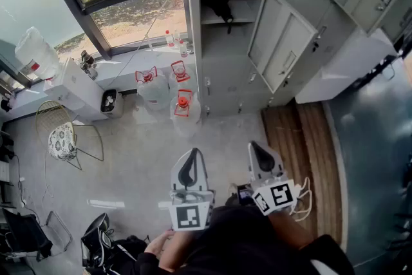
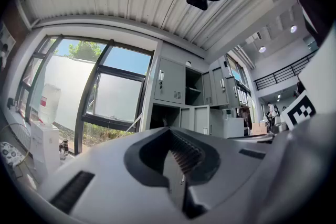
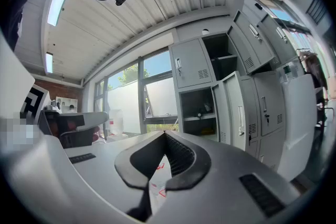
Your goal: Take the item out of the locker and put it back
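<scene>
The grey locker bank [image 1: 232,74] stands ahead of me, with one compartment door [image 1: 280,42] swung open. Inside that compartment a dark item [image 1: 222,6] rests on the shelf and hangs over its edge. Both grippers are low and close to my body, far from the locker. My left gripper [image 1: 191,156] is shut and empty, its jaws meeting at the tip [image 2: 169,131]. My right gripper [image 1: 258,147] is also shut with nothing in it [image 3: 164,134]. In the right gripper view the open compartment [image 3: 198,113] shows a small dark object on its shelf.
Two water jugs with red handles [image 1: 183,105] [image 1: 149,84] stand on the floor left of the lockers. A wire chair [image 1: 62,138] and a white box [image 1: 74,87] are by the window. A wooden strip [image 1: 302,132] runs along the locker base. A black bag [image 1: 96,245] lies beside me.
</scene>
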